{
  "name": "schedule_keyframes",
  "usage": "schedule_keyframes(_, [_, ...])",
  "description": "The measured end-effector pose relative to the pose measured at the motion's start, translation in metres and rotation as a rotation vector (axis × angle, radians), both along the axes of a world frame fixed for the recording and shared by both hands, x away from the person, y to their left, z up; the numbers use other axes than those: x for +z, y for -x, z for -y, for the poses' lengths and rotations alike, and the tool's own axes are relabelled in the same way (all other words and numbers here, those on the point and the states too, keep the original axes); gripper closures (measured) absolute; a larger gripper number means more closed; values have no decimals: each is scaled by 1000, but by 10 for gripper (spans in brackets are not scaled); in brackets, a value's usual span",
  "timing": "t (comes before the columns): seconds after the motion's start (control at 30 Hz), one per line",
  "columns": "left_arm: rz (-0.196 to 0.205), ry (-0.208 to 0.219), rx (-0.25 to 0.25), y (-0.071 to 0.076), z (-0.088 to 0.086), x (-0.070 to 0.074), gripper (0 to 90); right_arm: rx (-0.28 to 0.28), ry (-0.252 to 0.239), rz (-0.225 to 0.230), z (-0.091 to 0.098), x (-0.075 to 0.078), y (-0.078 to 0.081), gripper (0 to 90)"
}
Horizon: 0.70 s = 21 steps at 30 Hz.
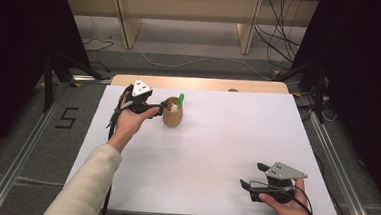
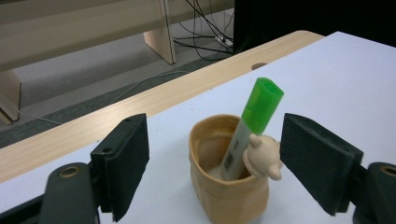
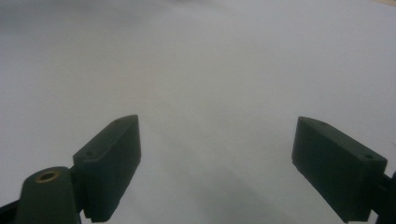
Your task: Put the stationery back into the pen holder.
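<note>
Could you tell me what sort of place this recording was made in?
Probably a lab or workshop set up for recording. A white table stands between metal floor rails, loose cables trail across the floor, and a floor marking "5" sits beside the rail.

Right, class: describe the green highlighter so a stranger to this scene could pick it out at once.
Start at the white table and go to its far left part, where a small tan cup stands before the left gripper. The highlighter leans inside it, the one thing with a bright green cap.
</note>
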<state>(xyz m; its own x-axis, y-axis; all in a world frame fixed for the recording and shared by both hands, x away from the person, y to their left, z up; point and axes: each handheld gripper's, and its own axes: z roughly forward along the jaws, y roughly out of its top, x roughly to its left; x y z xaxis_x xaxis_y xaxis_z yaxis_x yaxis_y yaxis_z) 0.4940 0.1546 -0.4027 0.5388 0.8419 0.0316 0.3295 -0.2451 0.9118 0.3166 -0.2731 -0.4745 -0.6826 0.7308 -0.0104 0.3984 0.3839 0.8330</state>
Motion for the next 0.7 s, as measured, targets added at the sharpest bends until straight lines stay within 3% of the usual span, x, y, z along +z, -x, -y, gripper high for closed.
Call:
schedule_keyframes(0.03, [-17, 8, 3, 4, 0, -1, 238, 0, -1, -2, 0, 0, 0, 165])
schedule_keyframes(0.37, [-46, -17, -1, 21, -3, -4, 242, -1, 0, -1, 0, 0, 0, 164])
schedule_keyframes(0.7, [-35, -36, -26, 39, -3, -4, 236, 2, 0, -1, 0, 0, 0, 164])
